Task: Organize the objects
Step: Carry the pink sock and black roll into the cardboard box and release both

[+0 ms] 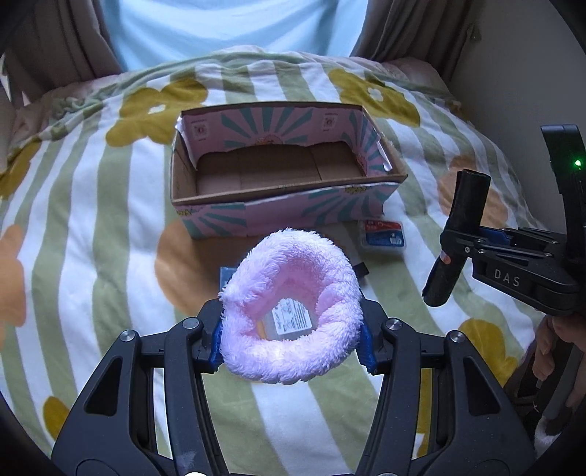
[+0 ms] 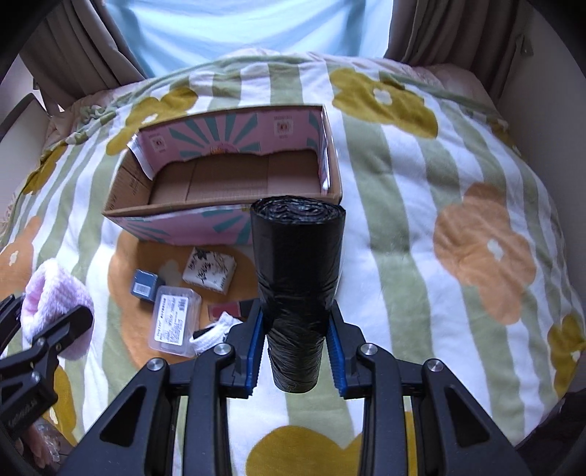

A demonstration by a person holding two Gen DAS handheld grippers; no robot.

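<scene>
Now my left gripper (image 1: 291, 340) is clamped on a fluffy pink fabric ring (image 1: 293, 307). My right gripper (image 2: 296, 348) squeezes a crinkly black bag roll (image 2: 297, 278); the open cardboard box (image 2: 227, 183) sits far-left.

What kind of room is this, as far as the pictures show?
Most likely a bedroom: the work surface is a bed under a soft flowered blanket, brown curtains hang behind it over a bright window, and an open cardboard box sits on the bedding.

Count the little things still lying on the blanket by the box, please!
5: a patterned white box, a dark blue box, a clear plastic case, a red flat packet and a white rolled item. More may hide behind the claws.
</scene>
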